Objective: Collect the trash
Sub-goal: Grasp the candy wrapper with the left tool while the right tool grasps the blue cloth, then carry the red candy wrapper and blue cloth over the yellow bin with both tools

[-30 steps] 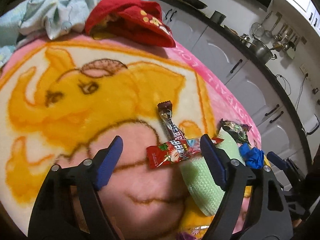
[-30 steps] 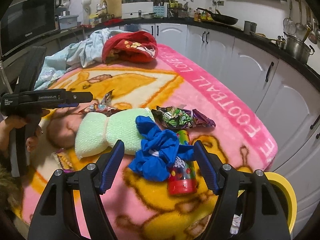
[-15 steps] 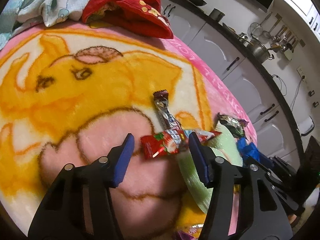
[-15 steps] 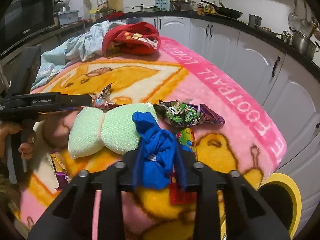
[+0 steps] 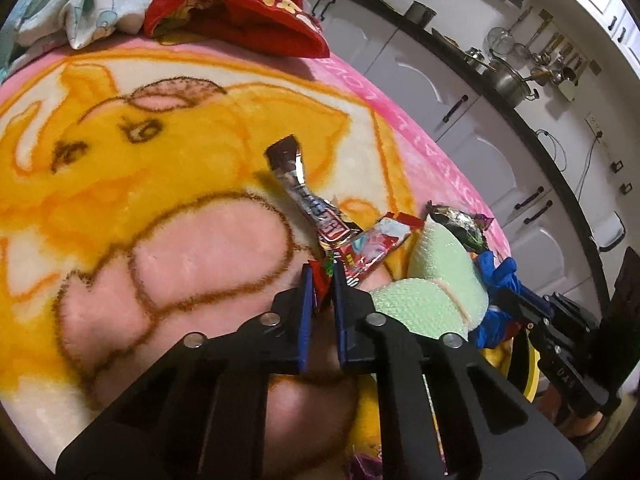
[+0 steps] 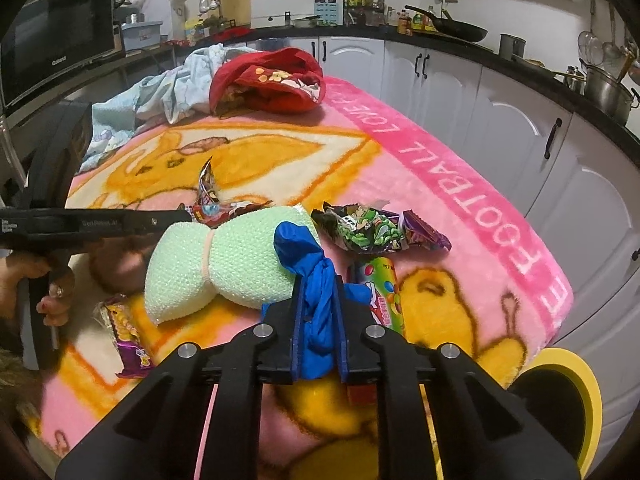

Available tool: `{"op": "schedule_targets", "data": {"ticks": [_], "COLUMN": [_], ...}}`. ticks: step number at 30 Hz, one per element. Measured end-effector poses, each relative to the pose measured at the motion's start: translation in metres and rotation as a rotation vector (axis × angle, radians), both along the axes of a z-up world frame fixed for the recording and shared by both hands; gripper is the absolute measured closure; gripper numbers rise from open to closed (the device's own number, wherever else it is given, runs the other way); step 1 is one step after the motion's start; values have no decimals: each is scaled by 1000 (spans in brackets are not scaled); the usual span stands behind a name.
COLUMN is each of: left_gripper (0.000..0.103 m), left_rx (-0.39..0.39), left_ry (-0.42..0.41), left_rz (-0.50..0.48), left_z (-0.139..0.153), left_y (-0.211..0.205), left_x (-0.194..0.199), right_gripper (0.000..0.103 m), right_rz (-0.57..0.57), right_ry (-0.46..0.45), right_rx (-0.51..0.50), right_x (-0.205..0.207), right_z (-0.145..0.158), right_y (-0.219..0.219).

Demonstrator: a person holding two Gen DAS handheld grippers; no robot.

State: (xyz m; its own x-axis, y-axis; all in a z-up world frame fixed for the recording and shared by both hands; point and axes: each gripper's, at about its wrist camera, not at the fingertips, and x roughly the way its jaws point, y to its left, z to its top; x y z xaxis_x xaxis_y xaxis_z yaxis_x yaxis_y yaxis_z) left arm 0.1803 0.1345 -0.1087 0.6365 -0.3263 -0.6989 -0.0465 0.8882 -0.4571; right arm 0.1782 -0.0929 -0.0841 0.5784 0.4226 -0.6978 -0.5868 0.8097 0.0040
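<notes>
Now that both grippers, wide apart 1 s ago, have clamped — left gripper (image 5: pixel 321 280) on red foil snack wrapper (image 5: pixel 362 250) mid-blanket, right gripper (image 6: pixel 318 300) on crumpled blue plastic bag (image 6: pixel 310 264) nr blanket's front edge — prob ready to lift & drop into yellow-rimmed bin (image 6: pixel 580 392).

The pink border of the blanket (image 6: pixel 472 184) is showing white capitals reading "LOVE FOOTBALL", with further letters running on past the corner. The side of the left gripper (image 6: pixel 100 224) is carrying small pale lettering that reads roughly "GenRobot.AI". The microwave (image 6: pixel 56 46) on the counter is showing a brand name that looks like "Galanz". The body of the right gripper (image 5: pixel 568 372) is bearing the letters "DAS". Print on the snack wrappers is staying too small or crumpled to read.
</notes>
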Motion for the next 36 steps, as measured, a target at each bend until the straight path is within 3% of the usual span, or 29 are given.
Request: {"op": "schedule_targets", "data": {"ticks": [17,36], "left_gripper": [101,101], "left_rx": [46,133], "left_ry": [-149,-266], "left_rz": [4,-84], "left_z": [55,100], "left_y": [-15,-80], "left_x": [-34,-46], "right_gripper": [93,93], "right_rz": [6,-55], "right_ry": [-49,-141], "right_rx": [83,152], "right_x": [-16,-29], "right_z": [37,83], "right_y": [-19,-66]}}
